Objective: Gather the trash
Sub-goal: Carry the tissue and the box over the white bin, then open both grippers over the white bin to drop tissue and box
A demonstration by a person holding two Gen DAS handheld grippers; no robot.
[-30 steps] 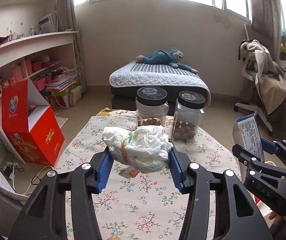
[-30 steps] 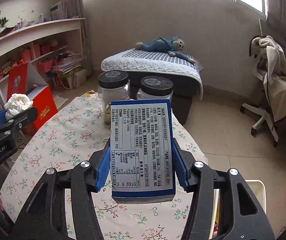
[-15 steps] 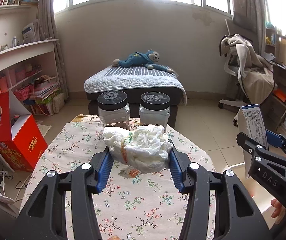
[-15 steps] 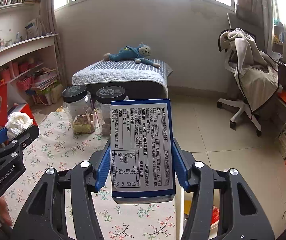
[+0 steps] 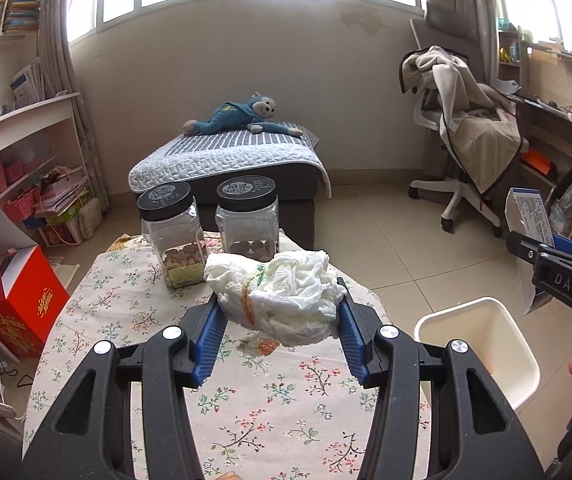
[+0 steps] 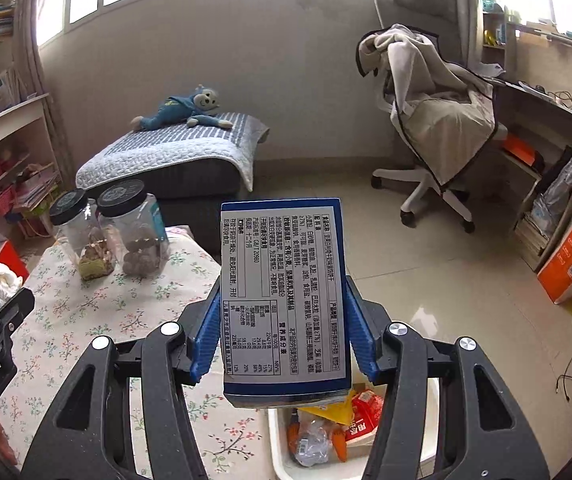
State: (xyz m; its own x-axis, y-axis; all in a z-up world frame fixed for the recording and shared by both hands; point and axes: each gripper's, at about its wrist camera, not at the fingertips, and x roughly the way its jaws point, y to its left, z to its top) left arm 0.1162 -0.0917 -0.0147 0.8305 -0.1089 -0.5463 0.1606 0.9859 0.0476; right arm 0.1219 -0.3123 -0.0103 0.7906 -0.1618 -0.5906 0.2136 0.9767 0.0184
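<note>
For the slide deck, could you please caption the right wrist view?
Right gripper holds a blue-edged box above the white bin of wrappers, beside the floral table.

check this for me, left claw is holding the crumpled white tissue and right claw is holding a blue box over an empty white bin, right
Not quite: the white bin is not empty. The right wrist view shows wrappers and other trash already inside it. The rest holds: the left claw grips the crumpled white tissue, and the right claw holds the blue box above the bin.

white crumpled wrapper (image 5: 282, 300) | blue-edged white box (image 6: 284, 296) | cream floral bench cloth (image 5: 126, 312) | black jar lids (image 5: 246, 192) | white bin (image 5: 485, 344) | red carton (image 5: 18, 300)
</note>
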